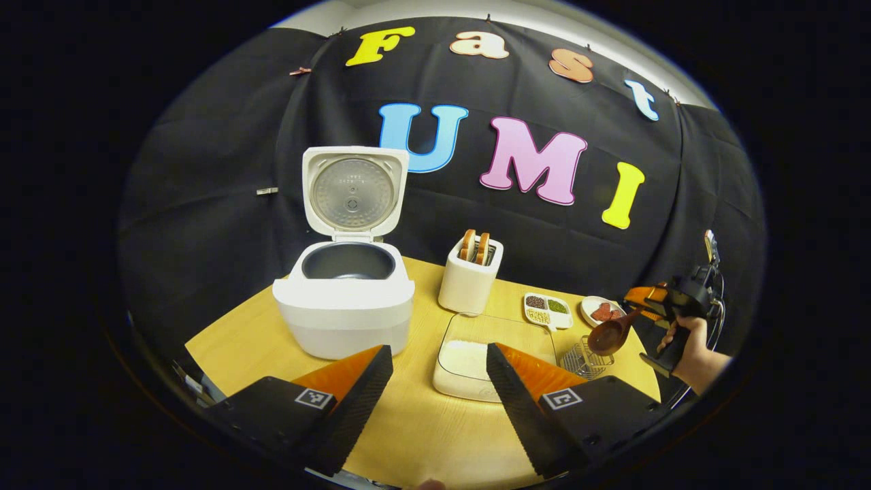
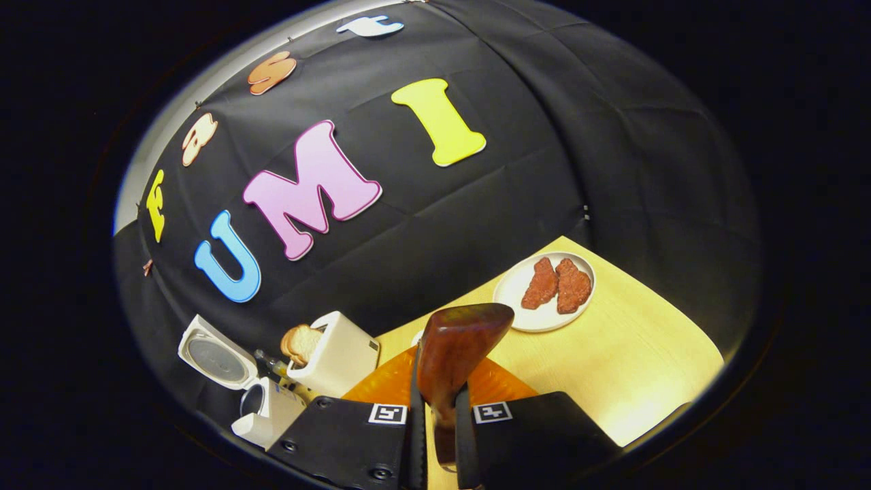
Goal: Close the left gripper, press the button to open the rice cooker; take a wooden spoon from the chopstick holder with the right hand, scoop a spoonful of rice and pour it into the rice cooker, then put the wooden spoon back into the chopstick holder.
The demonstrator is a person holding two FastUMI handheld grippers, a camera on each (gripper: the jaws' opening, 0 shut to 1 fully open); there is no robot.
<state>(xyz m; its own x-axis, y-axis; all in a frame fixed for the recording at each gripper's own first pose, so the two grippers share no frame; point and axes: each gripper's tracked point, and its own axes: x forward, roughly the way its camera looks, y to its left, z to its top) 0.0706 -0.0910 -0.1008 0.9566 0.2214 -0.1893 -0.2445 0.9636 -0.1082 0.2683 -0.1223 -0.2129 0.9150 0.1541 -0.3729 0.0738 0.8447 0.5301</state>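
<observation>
Gripping the wooden spoon by its handle, the right tongs stand nearly closed, both fingers pressed against the wood, the spoon's brown bowl rising just ahead of the camera. Seen from the left gripper view, that same spoon hangs above the wire chopstick holder at the counter's right end, clear of it, with a hand holding the right tongs behind it.

The left tongs are spread wide and hold nothing, hovering over the near edge of the yellow counter.

The rice cooker stands with its lid upright and its dark inner pot exposed, so the button step looks done, and the spoon appears already drawn from the holder. Judging by the empty spoon bowl, scooping from the shallow rice container, pouring into the cooker and returning the spoon remain.

A white toaster with bread slices sits between cooker and container; a small divided dish of beans and a plate with two reddish pieces lie farther right.

No brand or label is legible on the appliances; faint marks on the inner lid are too small to read. Square coded markers sit on the tongs.
</observation>
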